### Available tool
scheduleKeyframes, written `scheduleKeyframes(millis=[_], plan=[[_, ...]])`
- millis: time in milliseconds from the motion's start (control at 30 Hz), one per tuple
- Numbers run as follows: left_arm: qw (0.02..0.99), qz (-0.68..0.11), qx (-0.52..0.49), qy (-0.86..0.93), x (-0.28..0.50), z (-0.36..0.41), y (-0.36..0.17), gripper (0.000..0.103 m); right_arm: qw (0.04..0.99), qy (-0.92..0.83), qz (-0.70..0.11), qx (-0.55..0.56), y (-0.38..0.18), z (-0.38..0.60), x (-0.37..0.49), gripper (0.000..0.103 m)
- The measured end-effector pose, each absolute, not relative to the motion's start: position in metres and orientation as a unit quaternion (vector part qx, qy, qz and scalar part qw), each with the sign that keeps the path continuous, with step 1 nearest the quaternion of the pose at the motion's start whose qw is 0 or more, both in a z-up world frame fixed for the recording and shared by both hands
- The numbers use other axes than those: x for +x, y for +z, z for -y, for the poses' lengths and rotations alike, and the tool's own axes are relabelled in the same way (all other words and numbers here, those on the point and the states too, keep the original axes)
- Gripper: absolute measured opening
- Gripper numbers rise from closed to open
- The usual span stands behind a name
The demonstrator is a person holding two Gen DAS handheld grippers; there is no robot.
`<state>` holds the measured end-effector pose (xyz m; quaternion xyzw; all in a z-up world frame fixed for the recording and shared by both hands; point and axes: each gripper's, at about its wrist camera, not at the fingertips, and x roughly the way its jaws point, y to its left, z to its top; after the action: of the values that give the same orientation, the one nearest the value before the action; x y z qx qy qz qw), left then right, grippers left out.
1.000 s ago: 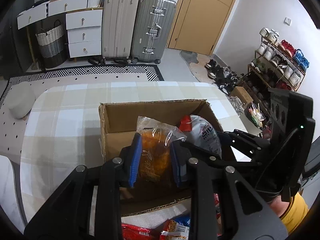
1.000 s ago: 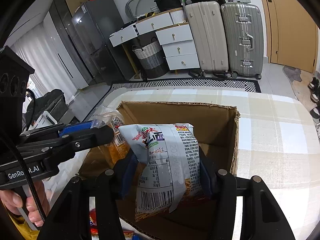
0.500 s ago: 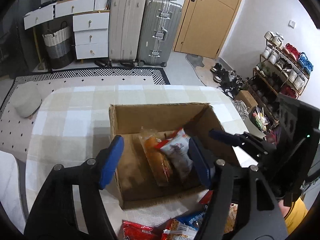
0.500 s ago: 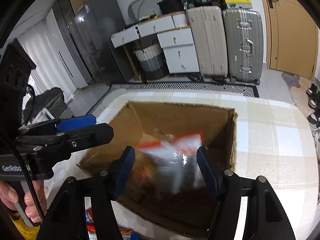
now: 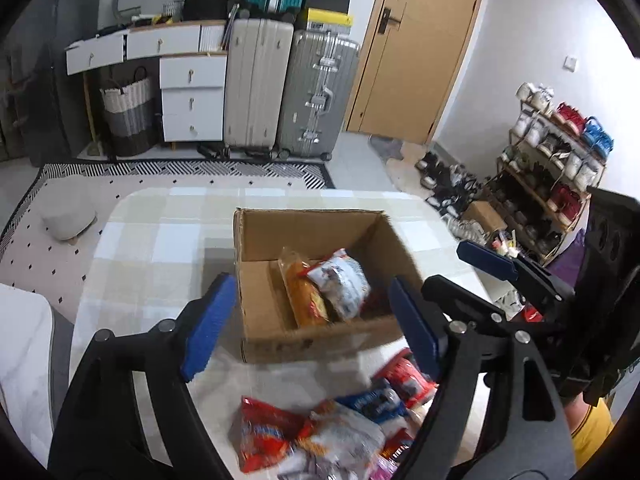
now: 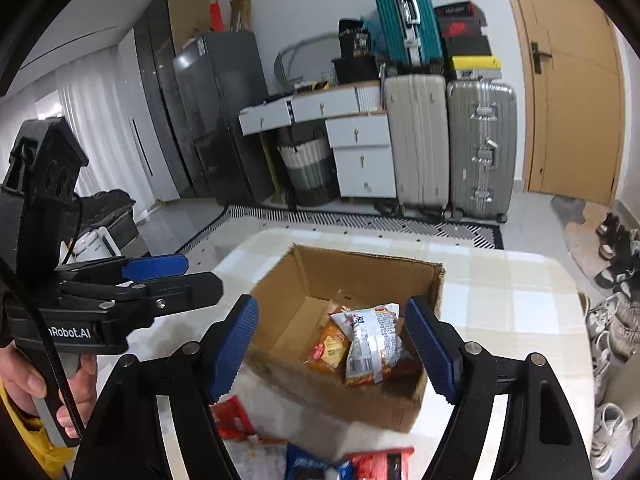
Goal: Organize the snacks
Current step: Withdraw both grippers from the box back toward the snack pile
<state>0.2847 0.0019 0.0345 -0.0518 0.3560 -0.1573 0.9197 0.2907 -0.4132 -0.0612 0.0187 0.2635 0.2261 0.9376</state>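
left gripper (image 5: 310, 328) hanging above the near edge of the cardboard box (image 5: 264, 312), jaws wide and opening further, nothing pinched between the blue pads (image 5: 208, 326) — only the box and its contents seen through the gap. right gripper (image 6: 346, 350) likewise spread and opening, empty, blue pads (image 6: 234, 346) framing the box from above.

inside the box: an orange snack bag (image 5: 306, 300) leaning on its edge, touching a white-and-red snack bag (image 5: 340, 280) at its 3 o'clock side; both packed toward the right half of the box, the left half showing bare cardboard floor. same pair in the right wrist view, orange bag (image 6: 328, 346) at 9 o'clock of the white one (image 6: 372, 340).

at 6 o'clock of the box, on the checked tablecloth (image 5: 152, 248), a loose heap of snack packets (image 5: 320, 432) (red, blue, white — blurred, labels unreadable), lying apart from the box.

in the right wrist view, at 9 o'clock, a hand (image 6: 24, 384) wrapped around the left gripper's handle.

beyond the table at 12 o'clock: two upright suitcases (image 5: 292, 88), white drawers (image 5: 192, 100), a woven basket (image 5: 126, 116), a wooden door (image 5: 416, 48); at 3 o'clock, a shoe rack (image 5: 556, 168).
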Motion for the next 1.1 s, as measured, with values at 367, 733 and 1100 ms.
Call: scheduleKeyframes(millis=[367, 733, 1100], plan=[[0.932, -0.332, -0.051, -0.133, 0.159, -0.043, 0.037, 0.086, 0.953, 0.204, -0.21, 0.073, -0.078, 0.458, 0.149, 0.096], [0.936, -0.324, -0.067, -0.121, 0.054, -0.074, 0.02, 0.087, 0.962, 0.2, -0.177, 0.053, -0.076, 0.452, 0.045, 0.101], [0.928, -0.343, -0.046, -0.141, 0.003, -0.062, -0.016, 0.102, 0.96, 0.204, -0.184, 0.045, -0.085, 0.447, 0.014, 0.102]])
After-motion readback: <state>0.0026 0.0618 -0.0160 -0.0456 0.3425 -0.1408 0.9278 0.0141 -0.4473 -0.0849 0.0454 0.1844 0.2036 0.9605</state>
